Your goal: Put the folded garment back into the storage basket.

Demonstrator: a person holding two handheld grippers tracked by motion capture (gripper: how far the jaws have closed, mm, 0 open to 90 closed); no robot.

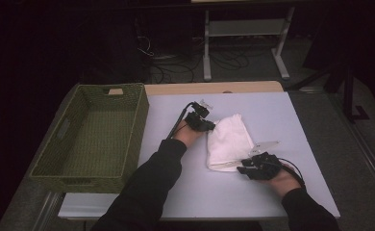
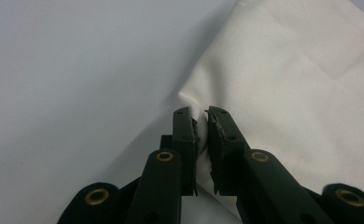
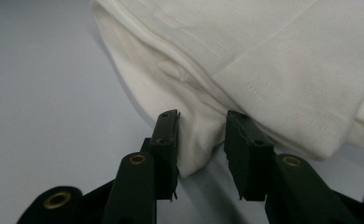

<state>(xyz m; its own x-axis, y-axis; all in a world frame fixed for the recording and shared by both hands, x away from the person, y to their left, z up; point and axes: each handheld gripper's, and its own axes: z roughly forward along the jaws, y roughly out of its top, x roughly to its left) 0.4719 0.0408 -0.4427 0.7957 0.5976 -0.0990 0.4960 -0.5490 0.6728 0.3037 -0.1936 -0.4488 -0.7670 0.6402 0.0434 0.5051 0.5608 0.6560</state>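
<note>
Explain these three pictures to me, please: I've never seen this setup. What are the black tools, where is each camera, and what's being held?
A person at a table holds a two-jaw gripper in each hand. The high view looks down from above; the other two cameras ride on the grippers, looking along their black jaws. A folded white cloth lies on the table, a green woven basket at its left. The left gripper is shut on a cloth corner. The right gripper stands open around another edge, not yet clamped.
</note>
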